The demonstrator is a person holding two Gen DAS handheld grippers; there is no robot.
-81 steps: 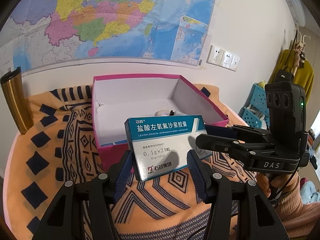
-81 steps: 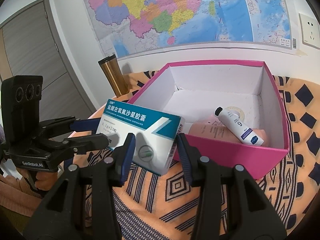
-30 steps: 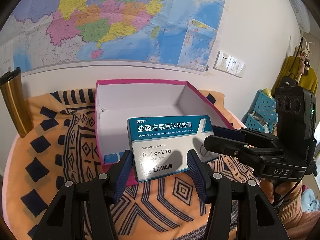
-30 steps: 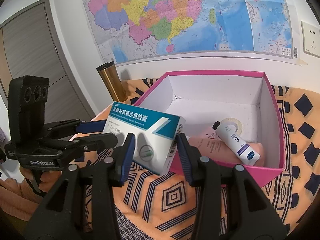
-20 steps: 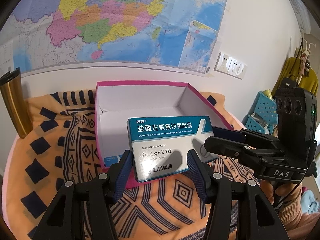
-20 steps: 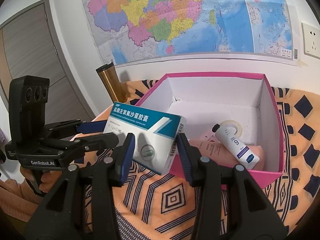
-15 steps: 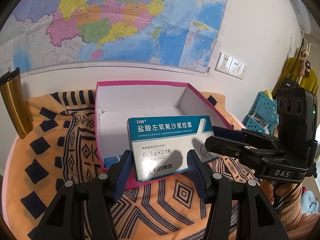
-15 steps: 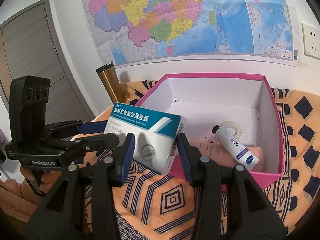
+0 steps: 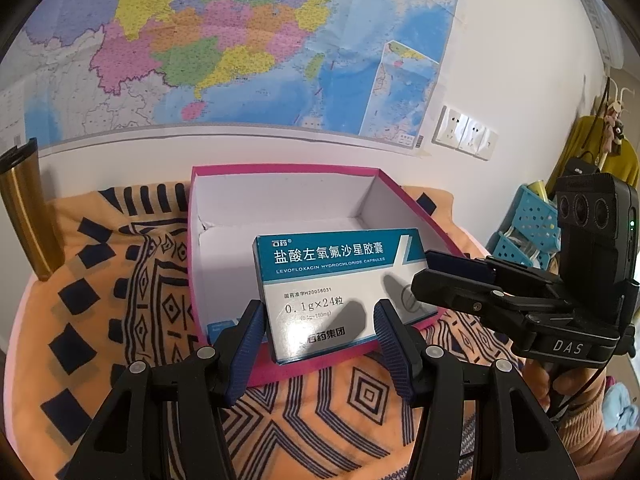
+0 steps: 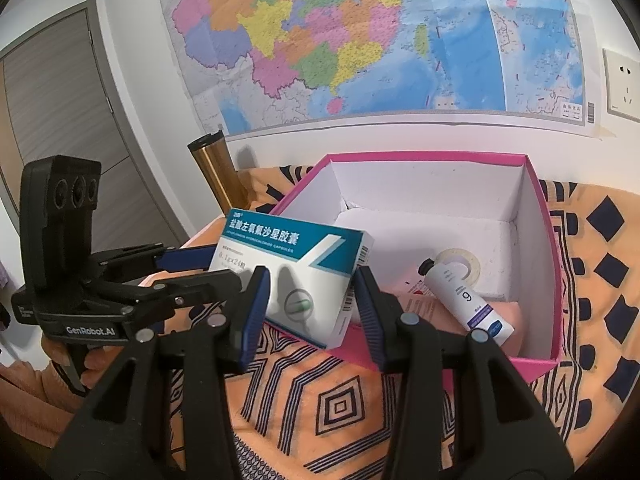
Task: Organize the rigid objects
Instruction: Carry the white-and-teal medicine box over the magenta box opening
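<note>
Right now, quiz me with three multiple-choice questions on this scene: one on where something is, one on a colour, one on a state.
1. Where does the white tube lie?
A. on the patterned cloth
B. between a gripper's fingers
C. inside the open box

2. What colour is the outside of the open box?
A. pink
B. green
C. black

3. What is the state of the medicine carton?
A. lying flat in the open box
B. held up by the left gripper and the right gripper
C. lying on the cloth

Answers: 1 C, the tube rests on the box floor beside a tape roll. 2 A, its rim and outer walls are pink. 3 B, each gripper clamps one end of the carton, in front of the box.
</note>
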